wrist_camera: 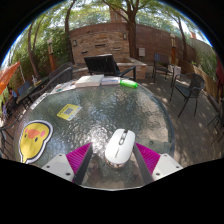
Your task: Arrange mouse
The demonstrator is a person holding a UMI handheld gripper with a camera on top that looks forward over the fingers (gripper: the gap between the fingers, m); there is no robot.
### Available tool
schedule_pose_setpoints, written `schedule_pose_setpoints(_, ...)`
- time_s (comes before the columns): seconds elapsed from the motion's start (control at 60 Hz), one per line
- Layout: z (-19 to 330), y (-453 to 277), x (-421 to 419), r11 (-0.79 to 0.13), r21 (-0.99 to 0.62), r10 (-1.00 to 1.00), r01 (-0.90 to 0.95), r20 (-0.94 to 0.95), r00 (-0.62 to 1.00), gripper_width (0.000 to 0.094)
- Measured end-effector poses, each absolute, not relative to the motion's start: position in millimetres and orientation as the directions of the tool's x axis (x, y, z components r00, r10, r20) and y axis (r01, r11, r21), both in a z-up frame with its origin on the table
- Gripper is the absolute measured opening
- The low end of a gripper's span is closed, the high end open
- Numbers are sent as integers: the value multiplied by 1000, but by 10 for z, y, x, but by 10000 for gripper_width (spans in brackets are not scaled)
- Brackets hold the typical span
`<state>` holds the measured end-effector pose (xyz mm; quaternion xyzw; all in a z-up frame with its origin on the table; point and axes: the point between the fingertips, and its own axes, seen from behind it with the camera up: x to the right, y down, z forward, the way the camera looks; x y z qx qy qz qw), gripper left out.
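Observation:
A white computer mouse (119, 146) with a grey scroll wheel lies on a round glass table (150, 110). It stands between my gripper's (113, 157) two pink-padded fingers (78, 159), near their tips. The fingers are open, with a gap on each side of the mouse, which rests on the glass. A yellow mouse pad (35, 138) with a cartoon figure lies on the table to the left of the left finger.
A small yellow card (68, 112) lies mid-table to the left. A laptop (101, 68), papers and a green object (129, 85) sit at the far side. Chairs (188, 92) surround the table. A brick wall and trees stand beyond.

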<state>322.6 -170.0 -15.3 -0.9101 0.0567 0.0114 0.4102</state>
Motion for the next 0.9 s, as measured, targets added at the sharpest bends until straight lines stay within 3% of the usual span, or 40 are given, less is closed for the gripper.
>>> schedule_pose_setpoints(0.083,-177,-1605,3262,-660,-745,-97,-96,-42,994,807)
schedule_pose_setpoints(0.233,-194,-1506,3361,-661,-747,-125,-72,14,992,496)
schedule_pose_setpoints(0.467,-62,-1520,3504,-654,-755,-173,-43,93,980,374)
schedule_pose_setpoints(0.567,389,-1471,3540,-601,-796,-235,-69,94,967,374)
schedule_pose_setpoints(0.633,965,-1366,3401,-522,-849,-260,-80,69,963,373)
schedule_pose_setpoints(0.733,1813,-1180,2835,-382,-921,-223,-74,14,975,372)
schedule_pose_setpoints(0.8,2153,-1125,2247,-328,-942,-162,-71,-18,987,371)
schedule_pose_setpoints(0.9,1988,-1083,1396,-359,-932,-48,-48,-33,998,374)
